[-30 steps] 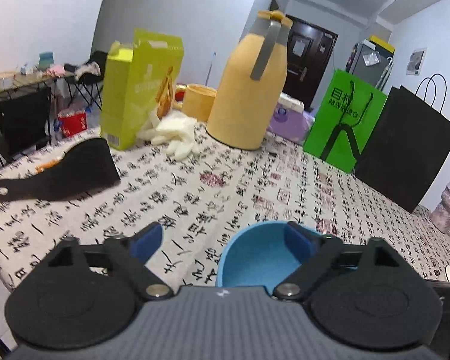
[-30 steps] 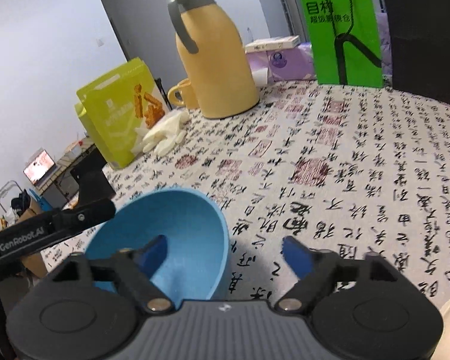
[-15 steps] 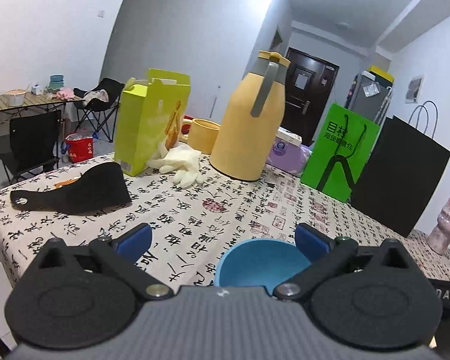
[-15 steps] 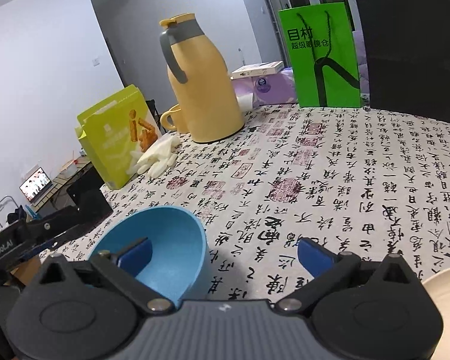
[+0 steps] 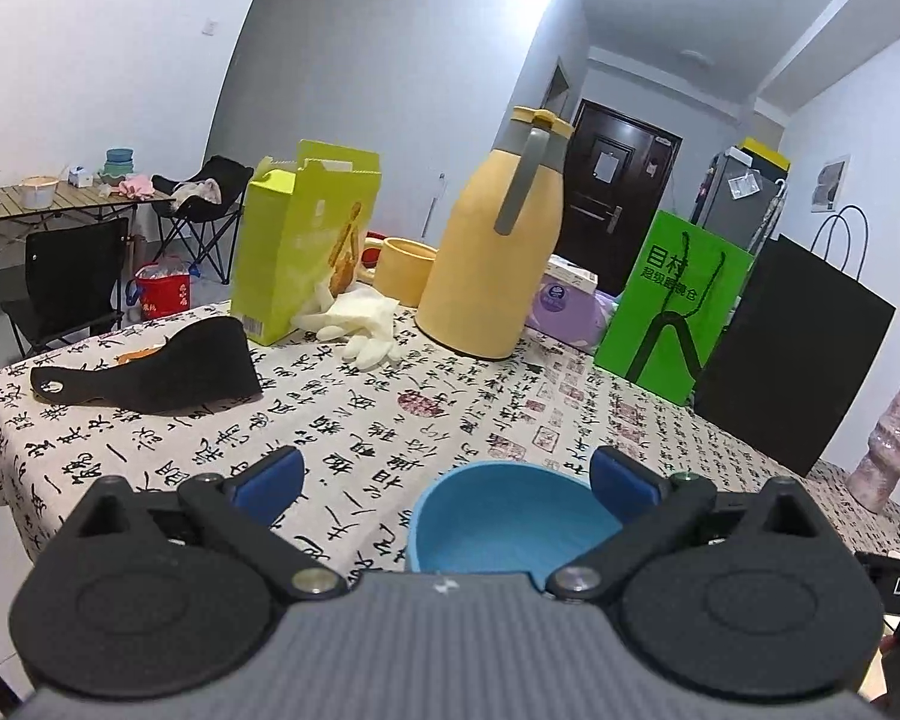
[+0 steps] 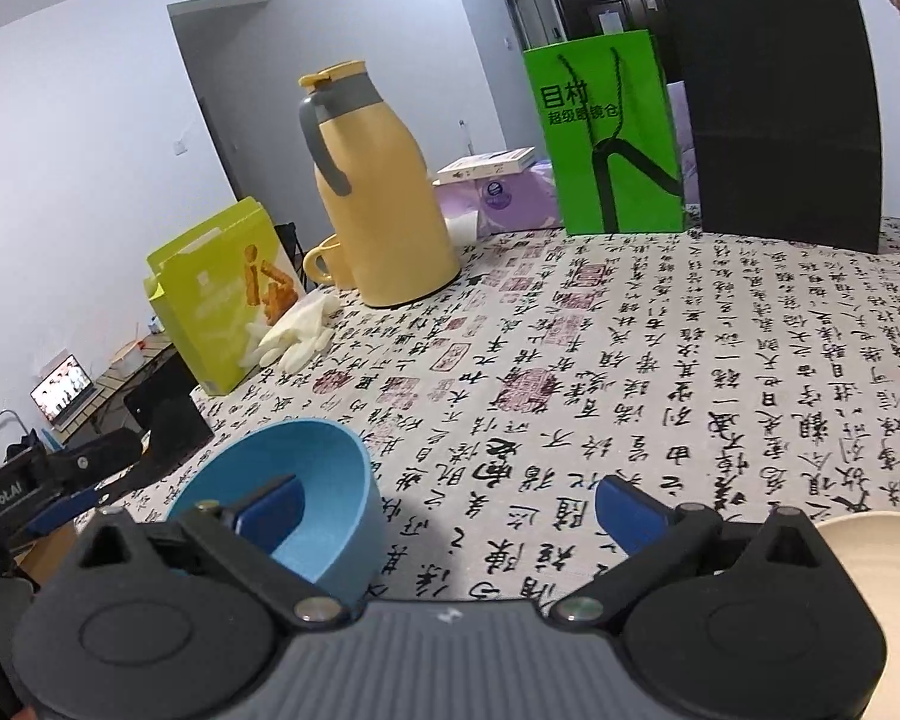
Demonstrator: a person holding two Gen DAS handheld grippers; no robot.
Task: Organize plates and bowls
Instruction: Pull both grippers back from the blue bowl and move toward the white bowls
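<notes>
A blue bowl (image 5: pixel 513 519) sits upright on the calligraphy-print tablecloth (image 5: pixel 450 414), just ahead of the left gripper (image 5: pixel 444 480), whose jaws, having just been opening, stand wide and empty. The right gripper (image 6: pixel 447 507), likewise just spread and holding nothing, has the bowl at its left finger. Only the right wrist view shows a cream dish (image 6: pixel 870 546), possibly a plate, at lower right; only the left shows a black pouch (image 5: pixel 150 378).
</notes>
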